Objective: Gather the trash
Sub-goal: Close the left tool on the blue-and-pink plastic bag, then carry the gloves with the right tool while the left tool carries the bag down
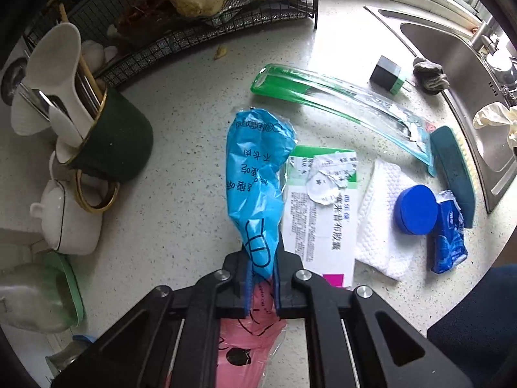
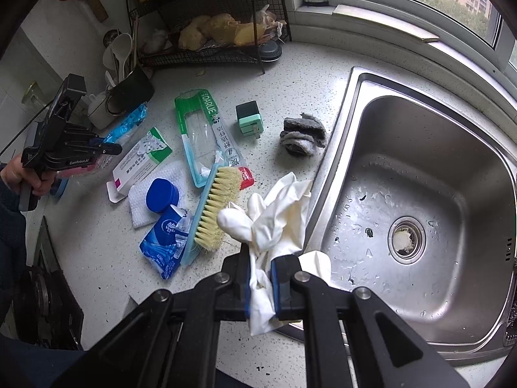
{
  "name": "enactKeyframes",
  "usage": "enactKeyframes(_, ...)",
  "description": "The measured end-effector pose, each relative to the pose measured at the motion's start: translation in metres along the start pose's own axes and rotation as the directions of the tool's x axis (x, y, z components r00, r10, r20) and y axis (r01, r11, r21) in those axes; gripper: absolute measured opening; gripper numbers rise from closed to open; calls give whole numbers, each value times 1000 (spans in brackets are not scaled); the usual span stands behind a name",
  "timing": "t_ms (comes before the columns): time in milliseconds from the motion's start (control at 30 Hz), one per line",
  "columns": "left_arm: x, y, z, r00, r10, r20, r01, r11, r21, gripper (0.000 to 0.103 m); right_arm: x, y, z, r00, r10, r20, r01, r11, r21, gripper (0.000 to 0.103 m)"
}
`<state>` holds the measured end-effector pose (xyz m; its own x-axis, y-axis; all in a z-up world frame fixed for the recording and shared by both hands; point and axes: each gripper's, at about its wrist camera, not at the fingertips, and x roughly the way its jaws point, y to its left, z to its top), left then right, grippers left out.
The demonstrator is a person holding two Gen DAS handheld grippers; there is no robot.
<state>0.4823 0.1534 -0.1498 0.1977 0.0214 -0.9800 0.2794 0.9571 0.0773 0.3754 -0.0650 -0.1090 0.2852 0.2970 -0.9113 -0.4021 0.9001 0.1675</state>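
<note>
Speckled kitchen desk (image 1: pixel 181 135) beside steel sink (image 2: pixel 420 168). Left fingers (image 1: pixel 260 278) clamped on blue wrapper (image 1: pixel 255 174), long axis running away from sink; right fingers (image 2: pixel 260 274) clamped on white glove (image 2: pixel 278 223) at sink's rim.

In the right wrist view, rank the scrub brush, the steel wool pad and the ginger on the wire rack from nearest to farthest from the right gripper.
1. scrub brush: just up-left of the right gripper, on the counter.
2. steel wool pad: farther up, beside the sink rim.
3. ginger: farthest, on the wire rack at the back.
</note>
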Motion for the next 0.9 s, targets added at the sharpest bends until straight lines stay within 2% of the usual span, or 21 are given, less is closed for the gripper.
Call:
enactKeyframes(100, -23, -17, -9, 1000, 13, 19, -13, 1000, -15, 8, -11, 3, -6, 1000, 11, 23, -11, 1000, -19, 8)
enactKeyframes(200, -50, -31, -20, 998, -24, 57, 26, 999, -47, 8, -21, 10, -15, 999, 25, 40, -23, 999, -43, 8)
enactKeyframes(333, -75, -54, -44, 997, -12, 78, 18, 997, -75, 8, -35, 19, -29, 998, 47, 48, -44, 996, -79, 8)
enactKeyframes(500, -113, -89, -107, 992, 0, 124, 12, 996, -91, 8, -57, 31, -56, 994, 87, 68, -75, 985, -158, 8)
enactKeyframes(733, -150, -166, -165, 988, 7, 154, 9, 994, -107, 8, -85, 32, -104, 986, 138, 93, -117, 971, -207, 8)
enactKeyframes(900, -166, -224, -201, 987, -16, 162, 38, 990, -133, 8, -102, 29, -147, 981, 169, 96, -143, 961, -236, 8)
